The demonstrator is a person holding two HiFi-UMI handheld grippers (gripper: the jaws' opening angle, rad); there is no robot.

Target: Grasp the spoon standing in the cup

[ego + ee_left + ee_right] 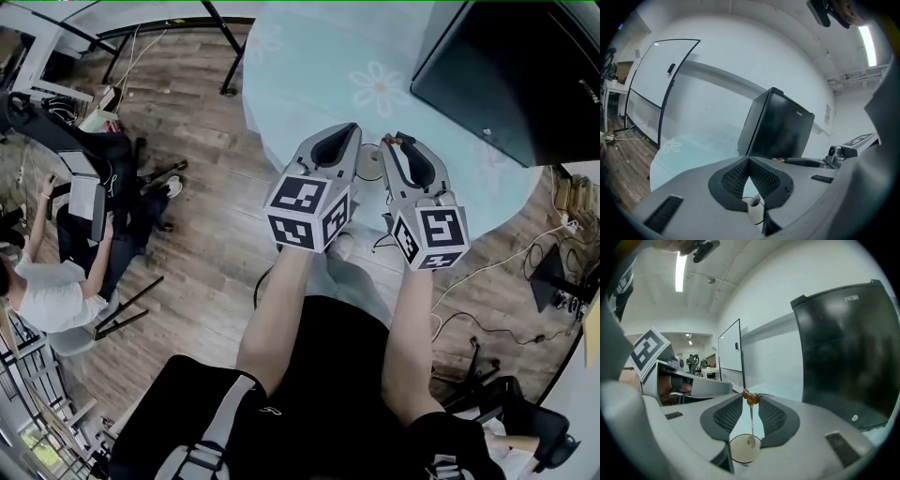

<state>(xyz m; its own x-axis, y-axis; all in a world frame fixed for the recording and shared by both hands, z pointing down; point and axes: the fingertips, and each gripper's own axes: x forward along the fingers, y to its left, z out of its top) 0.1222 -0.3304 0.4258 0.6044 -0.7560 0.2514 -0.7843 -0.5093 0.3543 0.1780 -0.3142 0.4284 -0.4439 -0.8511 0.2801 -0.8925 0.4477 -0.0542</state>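
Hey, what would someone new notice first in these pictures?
A slim spoon with a brown knobbed top stands in a pale cup, its top pinched at the tips of the right tongs. Behind, a big black cabinet sits on the pale blue flowered table, at its far right.

Grey left hand-held gripper (344,132), grey right hand-held gripper (402,143), black mesh pads (725,416), black-and-white marker cubes (307,214), black clothing (328,394)

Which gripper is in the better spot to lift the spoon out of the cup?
Right. The right gripper is closed on the brown top of the spoon, with the cup straight below. The left gripper is shut with nothing between its jaws.
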